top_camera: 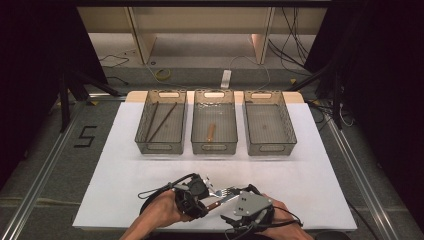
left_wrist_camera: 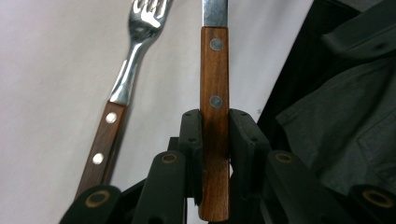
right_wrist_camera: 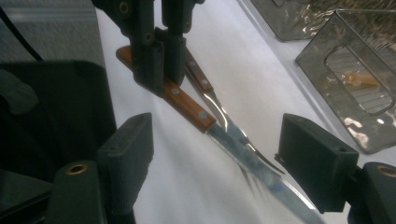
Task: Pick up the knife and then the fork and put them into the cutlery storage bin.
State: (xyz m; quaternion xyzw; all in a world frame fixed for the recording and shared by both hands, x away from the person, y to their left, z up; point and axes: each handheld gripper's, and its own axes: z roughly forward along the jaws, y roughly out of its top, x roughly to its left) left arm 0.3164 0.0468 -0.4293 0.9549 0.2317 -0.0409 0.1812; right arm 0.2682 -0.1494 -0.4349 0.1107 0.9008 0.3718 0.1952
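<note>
Left gripper view has my left claw (left_wrist_camera: 215, 135) clamped on the knife (left_wrist_camera: 214, 140) handle, its blade running straight ahead. My right claw (right_wrist_camera: 215, 163) gapes empty around that blade, the fork (right_wrist_camera: 219, 109) just beyond.

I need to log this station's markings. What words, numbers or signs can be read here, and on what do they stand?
"5": black tape figure on the grey floor left of the table.
No readable text on the knife, fork or bins.
</note>
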